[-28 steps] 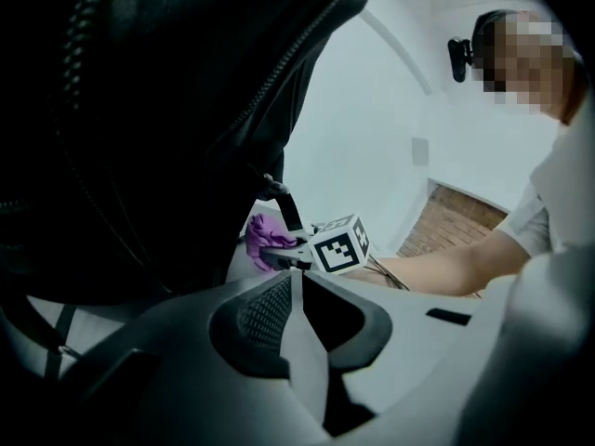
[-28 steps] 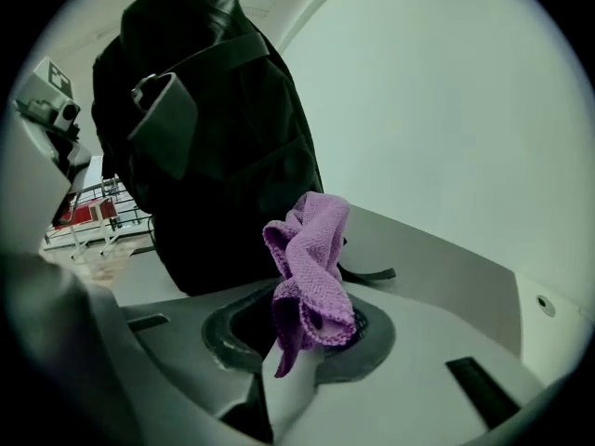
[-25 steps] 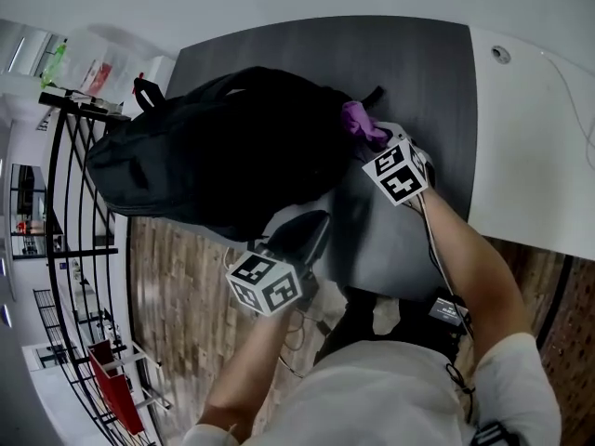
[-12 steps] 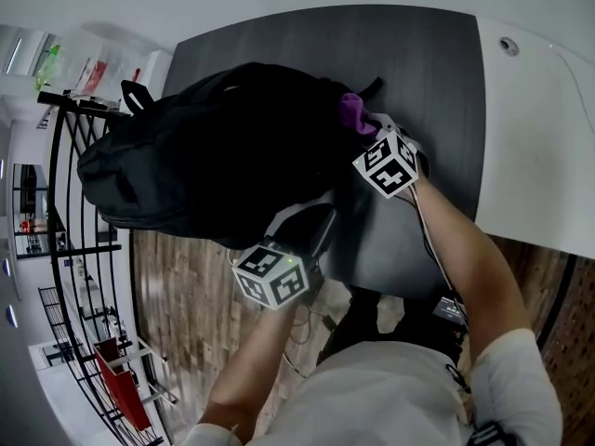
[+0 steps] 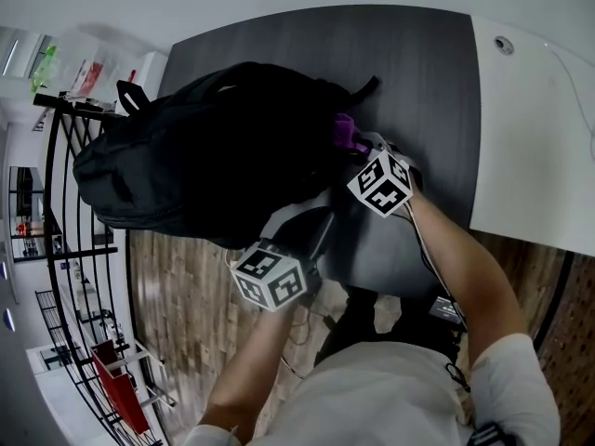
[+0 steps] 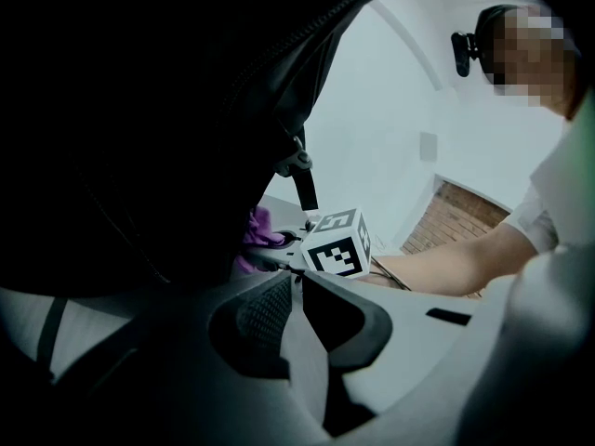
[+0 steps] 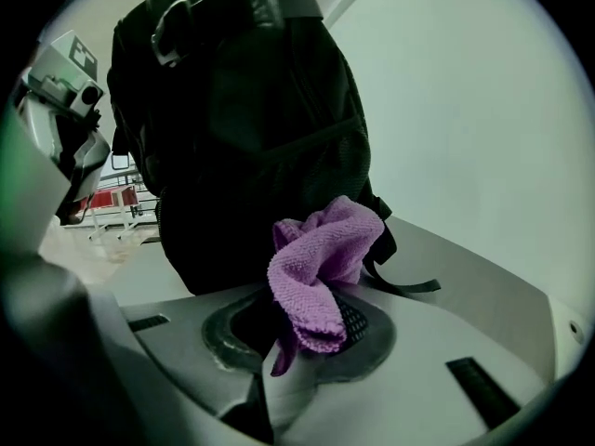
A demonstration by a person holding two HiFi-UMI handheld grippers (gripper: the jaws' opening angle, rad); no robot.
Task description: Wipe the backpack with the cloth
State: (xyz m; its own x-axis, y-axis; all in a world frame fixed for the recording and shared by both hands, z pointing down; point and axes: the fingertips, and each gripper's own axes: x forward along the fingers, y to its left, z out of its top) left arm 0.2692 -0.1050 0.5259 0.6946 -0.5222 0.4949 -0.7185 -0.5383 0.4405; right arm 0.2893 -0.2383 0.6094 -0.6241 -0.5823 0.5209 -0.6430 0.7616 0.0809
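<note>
**Inspector:** State of the jaws?

**Assistant:** The right gripper has its jaws clamped on the purple cloth, which bunches up above them. The left gripper has its jaws pressed together, and nothing shows between them.

**Inspector:** Where is the cloth relative to the work?

**Assistant:** It sits at the near side of the black backpack, touching the fabric or just beside it. Contact cannot be confirmed. The backpack rests on the dark table, and part of it reaches past the table's edge. The left gripper is low at the bag's near end, close to it.

**Inspector:** Progress?

**Assistant:** Judged to be mid-wipe at one side panel. No mark or sheen shows which areas are finished. The top, the far side and the strapped face appear to be left, so most of the task is probably outstanding.
</note>
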